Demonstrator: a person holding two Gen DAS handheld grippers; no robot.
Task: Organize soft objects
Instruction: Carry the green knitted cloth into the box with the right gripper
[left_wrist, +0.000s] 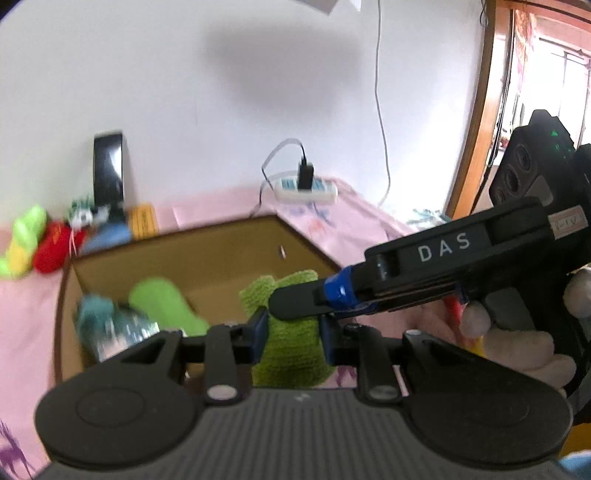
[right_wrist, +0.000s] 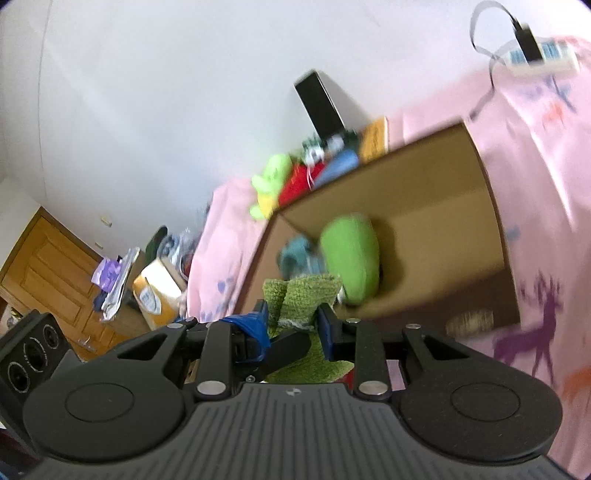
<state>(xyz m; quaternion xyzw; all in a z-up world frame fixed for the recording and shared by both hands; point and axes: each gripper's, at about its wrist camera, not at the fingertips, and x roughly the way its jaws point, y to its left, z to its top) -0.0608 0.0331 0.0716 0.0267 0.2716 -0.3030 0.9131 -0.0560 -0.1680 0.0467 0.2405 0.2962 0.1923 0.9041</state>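
Item, green knitted cloth (left_wrist: 291, 343): we hold it pinched between the blue-padded fingers of the left hand-held gripper (left_wrist: 293, 332), at the near rim of the cardboard box (left_wrist: 229, 254), so that it hangs over the opening and not over the pink bedspread (left_wrist: 22, 314).

Left hand-held gripper: clamped on the cloth at both sides; the cloth stands up between the pads and droops below them.

Right hand-held gripper (right_wrist: 291, 325): reaches across from the side, one finger tip lying against the same cloth. In its own view the cloth (right_wrist: 301, 295) fills the gap between its pads, but the left tool's finger crosses there too, so we cannot tell whether it bites the fabric or only steadies it. We judge the second tool is there to keep a floppy piece from folding or slipping.

Box contents: green plush (left_wrist: 164, 304) and a teal soft item (left_wrist: 99, 310), both resting at the bottom, towards the far-left corner.

Beyond the box's far-left corner: a yellow-green toy (left_wrist: 24, 240) and a red toy (left_wrist: 55, 247) on the bedspread, seemingly not yet sorted.

Beyond the far-right corner: power strip (left_wrist: 306, 188).
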